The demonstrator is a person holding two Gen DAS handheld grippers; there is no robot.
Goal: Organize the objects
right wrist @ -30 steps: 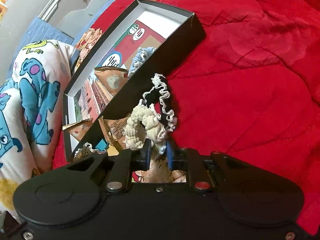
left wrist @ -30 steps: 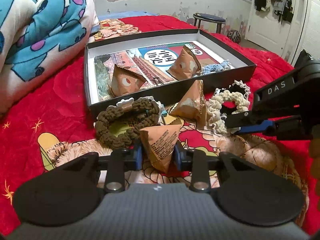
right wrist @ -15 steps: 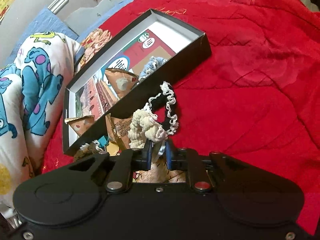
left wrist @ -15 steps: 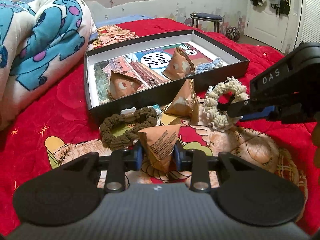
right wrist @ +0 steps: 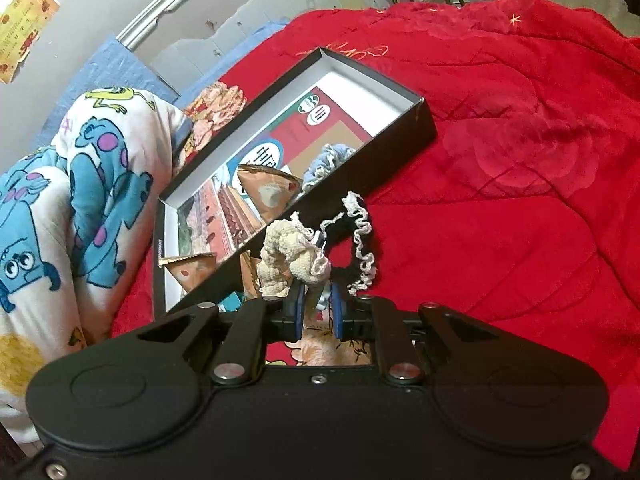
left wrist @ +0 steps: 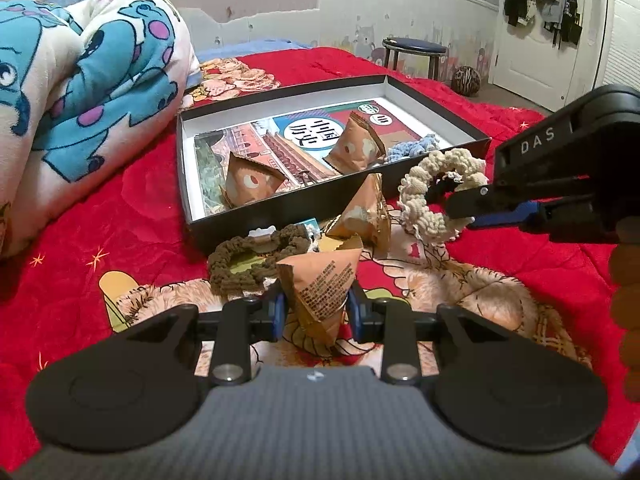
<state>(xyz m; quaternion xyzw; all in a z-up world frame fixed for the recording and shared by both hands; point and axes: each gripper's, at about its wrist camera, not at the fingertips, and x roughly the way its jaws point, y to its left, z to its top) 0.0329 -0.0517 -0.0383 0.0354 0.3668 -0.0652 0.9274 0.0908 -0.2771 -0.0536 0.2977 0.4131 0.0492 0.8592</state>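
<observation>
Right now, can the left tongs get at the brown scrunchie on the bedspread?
Probably not: the left tongs are shut on a triangular snack packet, though the brown scrunchie lies unobstructed just ahead-left.

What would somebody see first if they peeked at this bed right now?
Probably the two grippers, each holding something up over the red blanket: the left gripper pinches a brown triangle packet, and the right gripper grips a cream scrunchie tangled with a black frilly one. Just behind them sits the black box, with two more triangle packets and a blue scrunchie inside.
</observation>
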